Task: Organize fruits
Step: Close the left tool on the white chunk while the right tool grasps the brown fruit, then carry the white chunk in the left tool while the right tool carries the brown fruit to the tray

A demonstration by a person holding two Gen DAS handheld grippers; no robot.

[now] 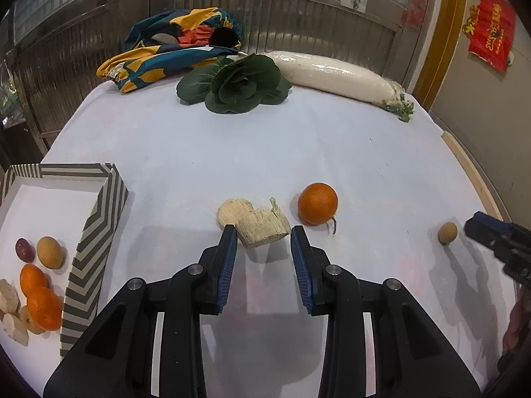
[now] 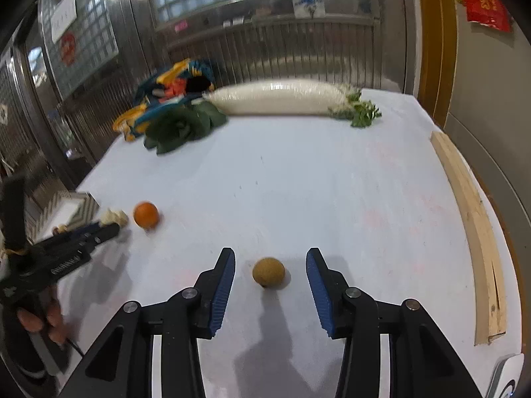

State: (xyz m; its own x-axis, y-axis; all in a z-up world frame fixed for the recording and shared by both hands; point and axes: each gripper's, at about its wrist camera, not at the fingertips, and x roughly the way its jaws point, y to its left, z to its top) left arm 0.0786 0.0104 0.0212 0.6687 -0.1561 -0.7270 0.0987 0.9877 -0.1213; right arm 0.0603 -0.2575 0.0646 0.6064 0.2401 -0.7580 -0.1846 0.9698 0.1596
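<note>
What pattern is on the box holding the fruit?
Grey and white stripes on the box, clearest in the left wrist view.

Even indoor light; soft shadows; fisheye-warped edges.

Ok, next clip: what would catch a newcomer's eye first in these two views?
Probably the long white plastic-wrapped radish along the table's far edge, beside the dark green leafy vegetable. Nearer, the left gripper stands open around a pale fibrous cut chunk, with a bright orange tangerine just right of it. The right gripper brackets a small brown round fruit without touching.
</note>
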